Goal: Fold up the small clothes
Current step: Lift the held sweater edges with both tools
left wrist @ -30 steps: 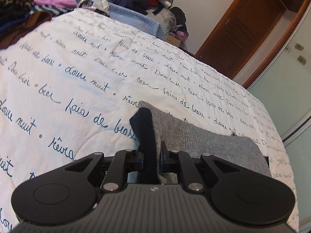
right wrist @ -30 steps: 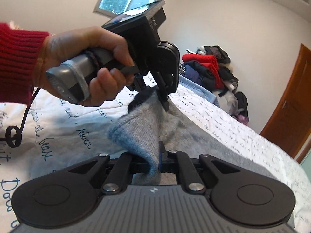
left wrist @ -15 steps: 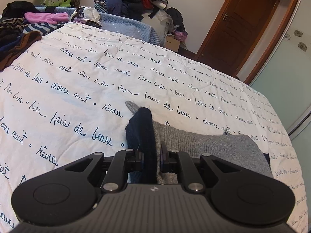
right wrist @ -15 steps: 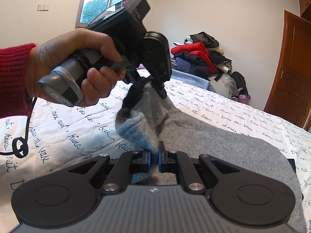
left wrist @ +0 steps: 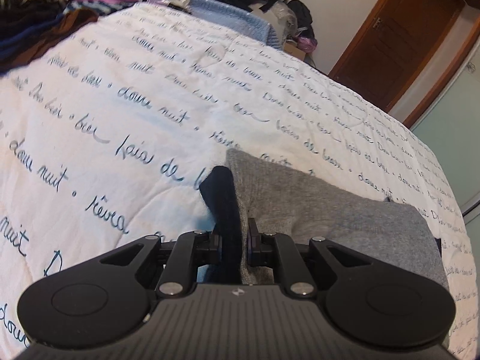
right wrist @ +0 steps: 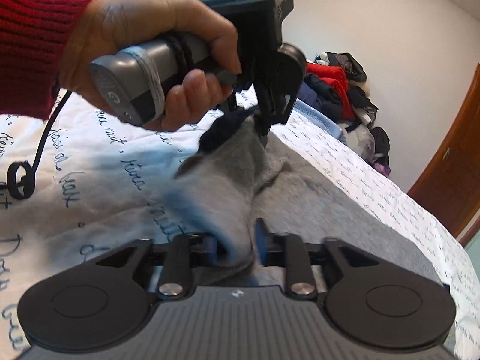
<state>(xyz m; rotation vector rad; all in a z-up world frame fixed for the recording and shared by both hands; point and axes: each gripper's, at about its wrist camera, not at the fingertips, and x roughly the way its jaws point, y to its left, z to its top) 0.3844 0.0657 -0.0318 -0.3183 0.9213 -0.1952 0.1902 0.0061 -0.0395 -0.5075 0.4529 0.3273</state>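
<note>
A grey knit garment [left wrist: 345, 210] with a dark navy trim [left wrist: 222, 198] lies folded on the white bedcover [left wrist: 120, 90]. My left gripper [left wrist: 235, 234] is shut on its navy-edged corner and holds that corner just above the cover. In the right wrist view the same garment [right wrist: 315, 198] rises in a ridge toward the left gripper [right wrist: 263, 130], which a hand [right wrist: 144, 45] in a red sleeve holds. My right gripper [right wrist: 235, 240] has its jaws opening. A grey fold still sits between its blue pads [right wrist: 260, 237], with a gap on the right side.
The cover carries blue handwritten script. Piles of clothes [left wrist: 45, 15] lie at its far left, and a larger heap [right wrist: 336, 90] with a blue blanket [left wrist: 240, 21] stands beyond the bed. A brown door [left wrist: 399, 45] is at the right. A black cord [right wrist: 21, 180] hangs from the hand.
The right gripper's jaws, shut on the grey fold before, have parted and the fold sits loose between them. The left gripper keeps its grip. Both have dipped toward the bed.
</note>
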